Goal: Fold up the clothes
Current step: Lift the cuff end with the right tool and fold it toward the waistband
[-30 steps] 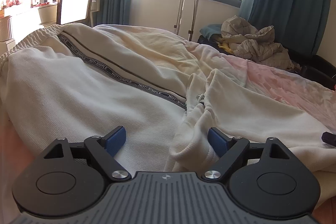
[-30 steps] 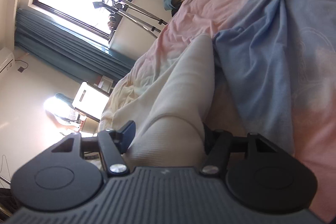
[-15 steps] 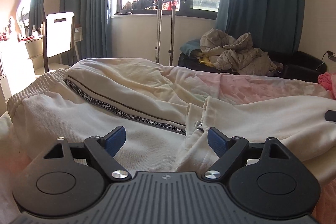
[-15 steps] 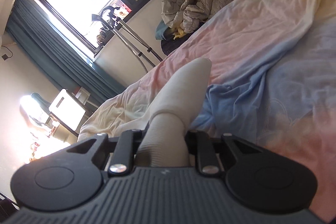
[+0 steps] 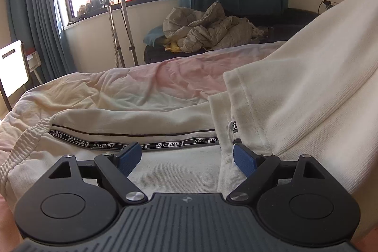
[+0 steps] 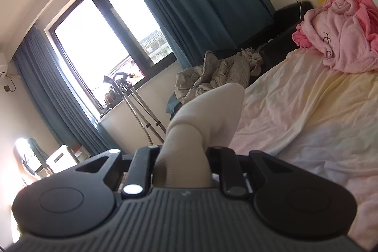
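Note:
Cream sweatpants [image 5: 99,167] with a black "NOT-SIMPLE" stripe lie spread on the bed, their elastic waistband at the left. My left gripper [image 5: 187,157] hovers just over them, open, its blue pads wide apart with only flat cloth below. One trouser leg [image 5: 307,98] rises steeply at the right of the left wrist view. In the right wrist view my right gripper [image 6: 183,157] is shut on that leg's ribbed cuff end [image 6: 208,115], which bunches up between the black fingers and is held above the bed.
The bed [image 6: 307,110] has a pastel pink, yellow and blue sheet. A pink robe [image 6: 342,39] lies near the headboard. A grey quilted heap [image 5: 208,27] sits on a dark bench under the window. A garment steamer stand [image 5: 115,23] and a white chair [image 5: 11,67] stand beyond the bed.
The right gripper closed on the trouser leg's end and lifted it off the bed, rolling towards level. The left gripper slid sideways over the sweatpants, still open; the leg now rises at its right.

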Tool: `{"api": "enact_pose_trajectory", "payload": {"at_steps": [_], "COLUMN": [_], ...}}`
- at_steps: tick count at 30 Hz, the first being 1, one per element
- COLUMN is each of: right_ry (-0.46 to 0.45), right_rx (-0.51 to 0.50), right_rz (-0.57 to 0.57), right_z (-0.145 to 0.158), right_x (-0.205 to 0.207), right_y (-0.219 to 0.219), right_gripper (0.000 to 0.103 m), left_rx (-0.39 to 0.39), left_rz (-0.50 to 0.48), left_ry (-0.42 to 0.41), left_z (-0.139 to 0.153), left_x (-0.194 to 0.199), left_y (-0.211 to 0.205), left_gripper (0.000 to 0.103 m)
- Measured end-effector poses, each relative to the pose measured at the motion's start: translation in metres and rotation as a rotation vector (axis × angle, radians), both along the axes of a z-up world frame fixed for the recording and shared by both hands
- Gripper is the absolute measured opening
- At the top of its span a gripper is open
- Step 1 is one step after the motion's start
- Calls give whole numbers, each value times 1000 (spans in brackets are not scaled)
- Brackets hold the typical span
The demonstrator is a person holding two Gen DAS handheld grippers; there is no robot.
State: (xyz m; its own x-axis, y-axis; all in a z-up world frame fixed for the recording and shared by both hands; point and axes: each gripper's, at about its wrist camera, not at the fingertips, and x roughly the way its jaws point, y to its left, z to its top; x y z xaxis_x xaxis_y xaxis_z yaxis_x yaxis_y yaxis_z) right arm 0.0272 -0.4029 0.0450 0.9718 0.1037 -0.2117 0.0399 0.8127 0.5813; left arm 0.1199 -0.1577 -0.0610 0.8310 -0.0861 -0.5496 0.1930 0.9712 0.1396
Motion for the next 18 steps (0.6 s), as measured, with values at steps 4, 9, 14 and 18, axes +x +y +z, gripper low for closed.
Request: {"api": "enact_pose_trajectory", "payload": {"at_steps": [4, 9, 14, 18], "right_ry": [-28, -54, -62, -44], "right_rx": [-58, -125, -127, -148], "right_rz": [-34, -50, -102, -135], "right_z": [0, -5, -12, -16], "right_x": [-2, 5, 15, 24], "right_y": [-8, -2, 6, 15], "right_gripper": [21, 21, 22, 22], "left_rx": [-10, 16, 39, 64], "left_rz": [-42, -99, -191, -160], "left_ry": [26, 54, 21, -26], "left_z": [-18, -34, -11, 24], "left_x": [4, 12, 15, 7], "left_y": [-34, -49, -13, 32], "left_gripper": [86, 86, 93, 94]}}
